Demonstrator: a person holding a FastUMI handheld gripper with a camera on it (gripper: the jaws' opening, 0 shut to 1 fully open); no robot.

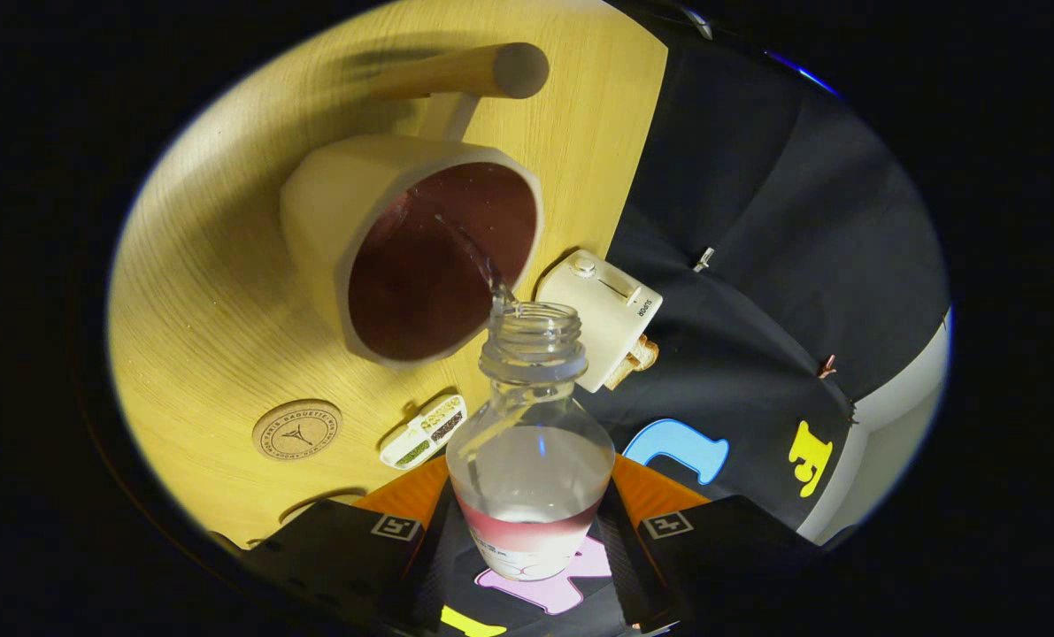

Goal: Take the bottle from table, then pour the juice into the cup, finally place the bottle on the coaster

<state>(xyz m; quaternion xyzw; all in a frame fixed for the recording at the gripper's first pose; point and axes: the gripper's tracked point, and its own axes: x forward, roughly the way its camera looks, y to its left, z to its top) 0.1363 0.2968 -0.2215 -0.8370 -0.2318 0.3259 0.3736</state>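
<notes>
The gripper (531, 540) squeezes the clear plastic bottle (531, 460) between both fingers, tipped over the cream cup (332, 203); the thin stream, hard to see, could miss the rim if tilted faster.

Hand-held gripper (527, 531) tilted steeply, both fingers pressed against an object between them

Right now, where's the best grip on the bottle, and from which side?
On the wide body below the shoulder, where the gripper is shut on the bottle now: one finger per side, coming from the base end. The straight walls give the fingers flat contact, and the narrow threaded neck stays free, tilted and pouring into the cup.
</notes>
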